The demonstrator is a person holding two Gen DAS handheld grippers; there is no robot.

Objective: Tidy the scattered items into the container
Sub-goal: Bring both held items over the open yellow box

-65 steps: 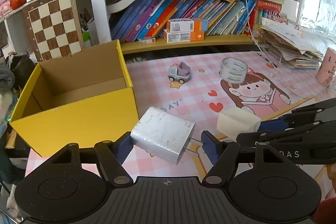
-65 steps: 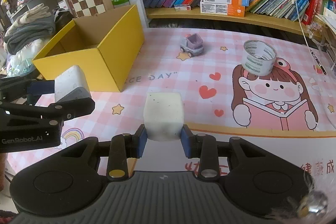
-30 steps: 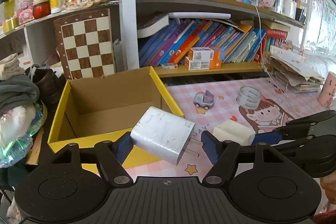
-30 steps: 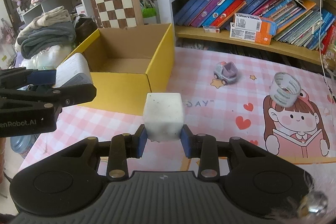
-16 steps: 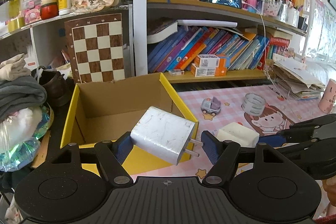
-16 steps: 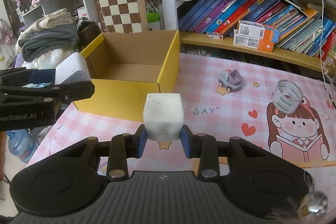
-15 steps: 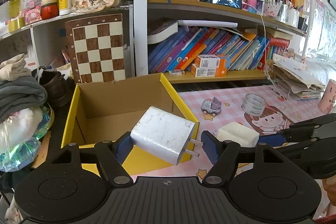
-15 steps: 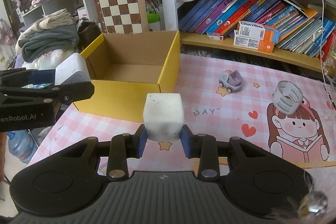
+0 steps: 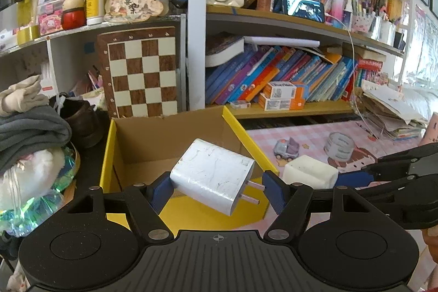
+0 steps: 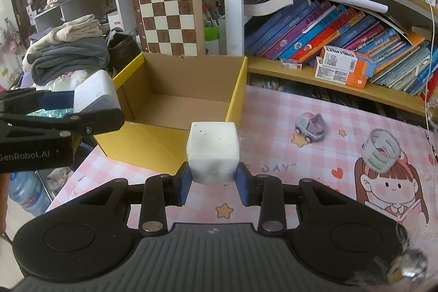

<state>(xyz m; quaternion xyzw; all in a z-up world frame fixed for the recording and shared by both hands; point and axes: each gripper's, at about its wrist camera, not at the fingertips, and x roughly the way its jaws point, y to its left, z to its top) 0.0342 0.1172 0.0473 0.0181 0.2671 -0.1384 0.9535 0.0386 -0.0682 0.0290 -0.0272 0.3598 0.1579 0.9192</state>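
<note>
Both my grippers are loaded and up at the yellow box (image 10: 175, 138).

My left gripper (image 9: 216, 189) is clamped on the white charger (image 9: 212, 178), tilted, prongs against the right pad; my right gripper (image 10: 212, 184) squeezes the white cube (image 10: 212, 155) narrowly. Since a second ago the box has come nearer and its open inside now lies just ahead. The toy car (image 10: 310, 127) and tape roll (image 10: 380, 151) lie on the pink mat (image 10: 273, 111).

Bright daylight, sharp, fisheye-warped edges.
</note>
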